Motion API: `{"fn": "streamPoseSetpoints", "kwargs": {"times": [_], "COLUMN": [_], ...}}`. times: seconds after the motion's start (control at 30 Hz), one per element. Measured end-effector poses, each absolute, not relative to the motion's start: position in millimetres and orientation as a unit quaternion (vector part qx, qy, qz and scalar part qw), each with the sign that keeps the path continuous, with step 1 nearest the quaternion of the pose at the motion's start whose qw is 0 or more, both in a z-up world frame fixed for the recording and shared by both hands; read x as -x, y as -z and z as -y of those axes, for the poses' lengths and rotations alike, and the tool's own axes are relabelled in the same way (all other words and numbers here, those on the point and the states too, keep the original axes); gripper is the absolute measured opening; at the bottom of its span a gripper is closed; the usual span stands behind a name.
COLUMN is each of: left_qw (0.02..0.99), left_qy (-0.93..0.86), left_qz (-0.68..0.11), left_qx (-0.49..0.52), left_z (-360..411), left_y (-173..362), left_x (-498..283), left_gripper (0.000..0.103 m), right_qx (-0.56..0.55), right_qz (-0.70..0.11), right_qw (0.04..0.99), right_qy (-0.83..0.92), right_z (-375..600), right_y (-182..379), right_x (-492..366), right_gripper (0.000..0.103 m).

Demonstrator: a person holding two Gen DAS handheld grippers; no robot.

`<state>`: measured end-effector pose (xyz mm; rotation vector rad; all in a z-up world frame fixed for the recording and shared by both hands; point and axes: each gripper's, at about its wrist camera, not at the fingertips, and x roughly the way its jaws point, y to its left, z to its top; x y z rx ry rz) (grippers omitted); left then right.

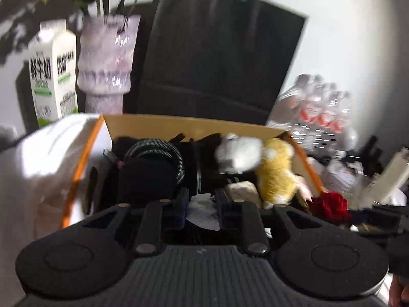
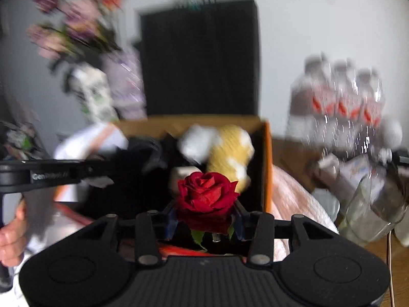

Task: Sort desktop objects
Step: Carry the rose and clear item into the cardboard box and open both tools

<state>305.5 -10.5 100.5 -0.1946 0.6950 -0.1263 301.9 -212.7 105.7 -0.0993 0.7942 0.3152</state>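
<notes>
Cardboard box (image 1: 194, 124) as landmark. In it: coiled cable (image 1: 156, 153) left, two plush toys (image 1: 258, 163) right. Behind it: milk carton (image 1: 52, 74) far left, vase (image 1: 107, 61) beside that, bag (image 1: 217, 51) centre. Right of box: bottle pack (image 2: 347, 102). Rose (image 2: 205, 192) before the box.

A plain pale grey wall (image 2: 306, 25) is seen behind everything, with dark leafy shadows (image 1: 15, 33) cast on it at the left. A brown wooden desk (image 2: 398, 261) is glimpsed at lower right.
</notes>
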Motion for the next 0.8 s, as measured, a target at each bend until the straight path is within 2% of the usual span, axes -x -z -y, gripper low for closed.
{"fn": "streamPoseSetpoints", "kwargs": {"times": [0.1,0.13,0.2,0.23,0.3,0.33,0.37,0.4,0.5,0.67,0.8], "left_qw": [0.928,0.926,0.925,0.924,0.924,0.928,0.934,0.938,0.949,0.933,0.931], "left_qy": [0.053,0.054,0.059,0.067,0.074,0.068,0.067,0.072,0.062,-0.066,-0.058], "left_qz": [-0.359,-0.364,-0.366,-0.365,-0.359,-0.350,-0.335,-0.322,-0.299,-0.350,-0.355], "left_qx": [0.085,0.083,0.086,0.094,0.104,0.105,0.104,0.102,0.083,0.056,0.059], "left_z": [16,16,15,15,14,15,14,15,14,6,-4], "left_y": [-81,-76,-72,-73,-79,-84,-91,-99,-123,-133,-136], "left_x": [-326,-332,-337,-339,-341,-340,-338,-336,-332,-324,-302], "left_gripper": [0.025,0.028,0.052,0.058,0.079,0.085,0.089,0.089,0.100,0.103,0.103], "right_qx": [0.104,0.108,0.116,0.117,0.104,0.093,0.080,0.069,0.041,-0.001,-0.040], "right_qz": [-0.397,-0.404,-0.402,-0.402,-0.396,-0.389,-0.382,-0.378,-0.373,-0.355,-0.346], "right_qw": [0.904,0.901,0.900,0.901,0.905,0.909,0.912,0.915,0.920,0.931,0.931], "right_qy": [-0.118,-0.118,-0.121,-0.116,-0.116,-0.119,-0.123,-0.125,-0.114,-0.089,-0.106], "right_z": [200,198,196,193,190,192,193,193,193,196,199], "right_y": [-86,-81,-78,-79,-87,-93,-100,-106,-121,-136,-139], "right_x": [-318,-323,-327,-329,-331,-332,-333,-335,-342,-338,-319], "right_gripper": [0.046,0.048,0.051,0.056,0.068,0.077,0.081,0.085,0.085,0.087,0.087]}}
